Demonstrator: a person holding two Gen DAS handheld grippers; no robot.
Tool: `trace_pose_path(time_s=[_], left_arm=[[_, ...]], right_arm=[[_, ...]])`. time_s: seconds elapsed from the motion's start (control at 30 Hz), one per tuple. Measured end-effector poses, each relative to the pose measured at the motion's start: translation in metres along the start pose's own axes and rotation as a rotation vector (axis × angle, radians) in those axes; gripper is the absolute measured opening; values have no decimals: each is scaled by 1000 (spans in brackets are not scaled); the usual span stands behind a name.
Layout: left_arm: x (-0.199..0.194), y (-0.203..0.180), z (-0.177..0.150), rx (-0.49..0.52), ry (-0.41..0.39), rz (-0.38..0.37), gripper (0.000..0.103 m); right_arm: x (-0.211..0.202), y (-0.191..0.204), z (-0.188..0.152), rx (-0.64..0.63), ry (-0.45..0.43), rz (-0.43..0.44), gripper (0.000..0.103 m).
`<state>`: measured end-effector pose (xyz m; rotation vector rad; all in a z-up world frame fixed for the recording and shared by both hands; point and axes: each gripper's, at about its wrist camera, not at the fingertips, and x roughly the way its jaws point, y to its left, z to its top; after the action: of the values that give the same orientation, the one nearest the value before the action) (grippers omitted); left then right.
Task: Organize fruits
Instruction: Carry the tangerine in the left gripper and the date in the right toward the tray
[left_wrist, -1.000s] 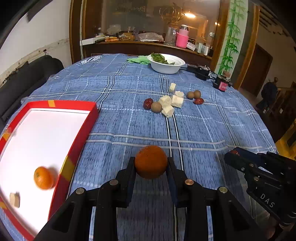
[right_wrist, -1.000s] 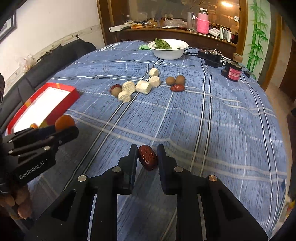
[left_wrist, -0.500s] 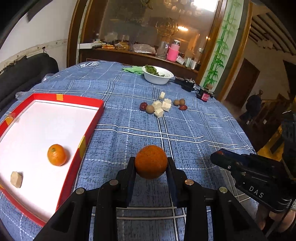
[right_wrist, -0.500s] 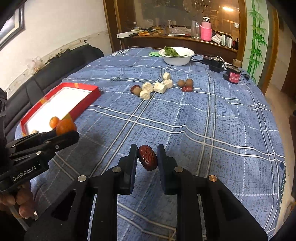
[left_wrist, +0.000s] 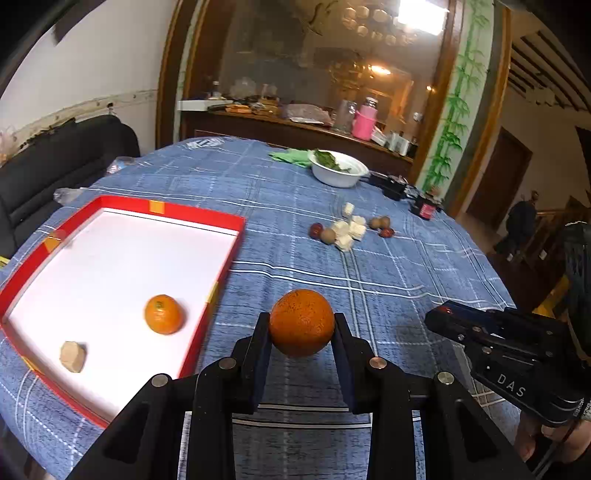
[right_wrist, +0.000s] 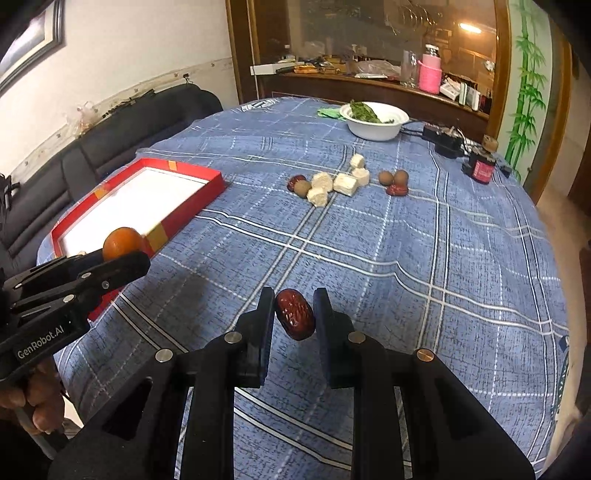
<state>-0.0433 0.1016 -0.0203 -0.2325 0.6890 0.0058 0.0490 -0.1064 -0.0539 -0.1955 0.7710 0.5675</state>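
Note:
My left gripper (left_wrist: 301, 325) is shut on an orange (left_wrist: 301, 322) and holds it above the blue checked cloth, just right of the red tray (left_wrist: 236, 236). The white-floored tray holds another orange (left_wrist: 163, 314) and a beige cube (left_wrist: 72, 357). My right gripper (right_wrist: 294, 314) is shut on a red date (right_wrist: 294, 314) above the cloth. In the right wrist view the left gripper (right_wrist: 122, 254) and its orange (right_wrist: 122, 242) are at the left, over the tray's near corner (right_wrist: 159, 234).
Loose on the cloth lie several white cubes (right_wrist: 345, 183), brown round fruits (right_wrist: 386, 178) and red dates (right_wrist: 397, 190). A white bowl of greens (right_wrist: 375, 120), black devices (right_wrist: 443, 138) and a red can (right_wrist: 480, 170) stand at the far side. A black sofa (right_wrist: 122, 140) is on the left.
Both grippers have lifted and pulled back, so more of the table and tray shows. The left gripper with its orange has moved nearer the tray. Both grips are unchanged.

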Motion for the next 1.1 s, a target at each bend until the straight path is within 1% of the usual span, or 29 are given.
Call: trace_pose_path(time_s=[0.2, 0.33, 0.43, 0.63, 0.77, 0.9, 1.0, 1.1], left_arm=[[-6, 16, 5, -30, -22, 33, 31], [-11, 31, 7, -56, -38, 78, 31], [-15, 48, 9, -84, -49, 126, 31], [-22, 85, 13, -142, -65, 243, 31], [-24, 111, 13, -186, -58, 299, 31], [-24, 132, 15, -222, -54, 335, 31], [-19, 143, 19, -225, -45, 354, 31], [-12, 152, 24, -231, -35, 364, 31]], right_arm=[[1, 14, 9, -31, -4, 1, 20], [4, 26, 16, -61, -6, 4, 20], [7, 37, 22, -89, -8, 14, 20], [20, 71, 37, -155, -14, 55, 20], [30, 92, 48, -181, -18, 92, 20], [38, 112, 61, -195, -33, 138, 21], [49, 127, 70, -208, -34, 176, 21], [62, 141, 78, -214, -32, 191, 21]])
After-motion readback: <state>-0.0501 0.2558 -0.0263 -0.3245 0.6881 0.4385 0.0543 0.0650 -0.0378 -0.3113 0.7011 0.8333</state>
